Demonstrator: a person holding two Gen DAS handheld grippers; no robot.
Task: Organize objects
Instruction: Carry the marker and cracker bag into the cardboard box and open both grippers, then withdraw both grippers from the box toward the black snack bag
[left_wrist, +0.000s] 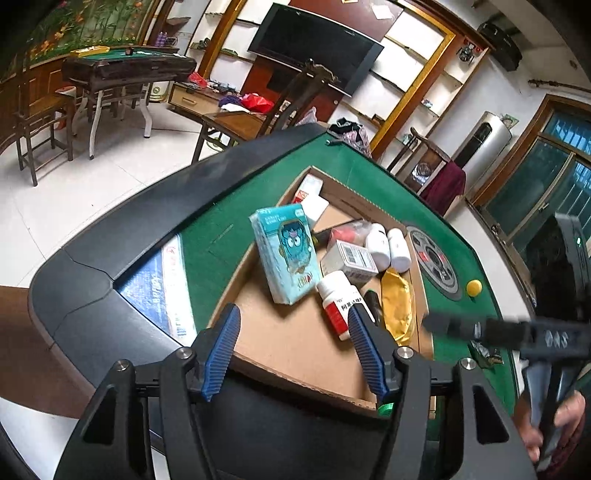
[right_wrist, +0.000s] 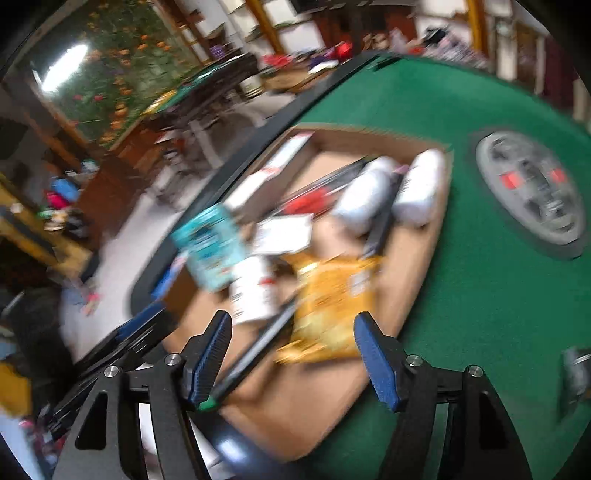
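A home living or games room is shown. A green-felt mahjong table (left_wrist: 373, 173) is seen in front, a second games table (left_wrist: 129, 70) behind. A flat television (left_wrist: 317, 44) is mounted on a wall fitted with shelves (left_wrist: 417, 70). Wooden chairs (left_wrist: 33, 122), pale floor tiles (left_wrist: 122, 158) and barred windows (left_wrist: 543, 177) are noted.

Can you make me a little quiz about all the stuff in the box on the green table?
1. True or false: the blue tissue pack is inside the cardboard box.
2. How many white bottles lie side by side at the far end of the box?
3. Where is the yellow ball? A) in the box B) on the green table C) in a gripper

Key: 1 true. 2 two. 3 B.
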